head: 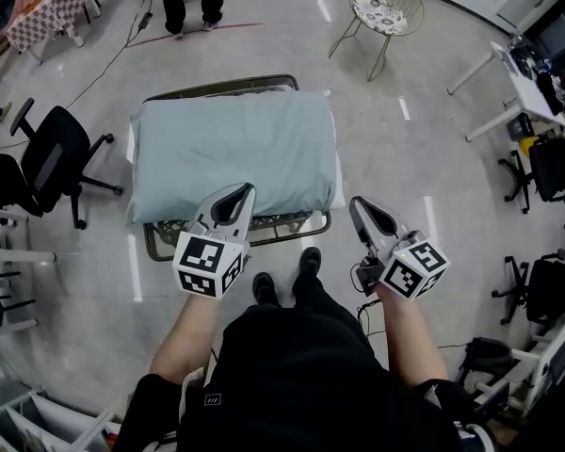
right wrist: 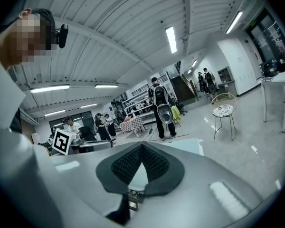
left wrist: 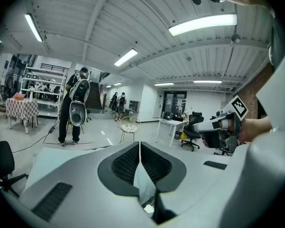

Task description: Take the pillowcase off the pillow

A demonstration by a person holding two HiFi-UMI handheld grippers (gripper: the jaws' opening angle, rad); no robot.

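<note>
No word, number or brand name can be read anywhere. The left tool's cube [head: 207, 265] and the right tool's cube [head: 414, 269] carry black-and-white square code patterns on their faces, without letters or digits. The same kind of pattern shows on each cube as seen from the other tool's view. The person's black top [head: 301, 365] has a small pale mark [head: 212, 399] near its lower left in the head view, too small to read.

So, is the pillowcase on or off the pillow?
On: the blue pillowcase lies plump and filled, flat on the wire rack.
</note>
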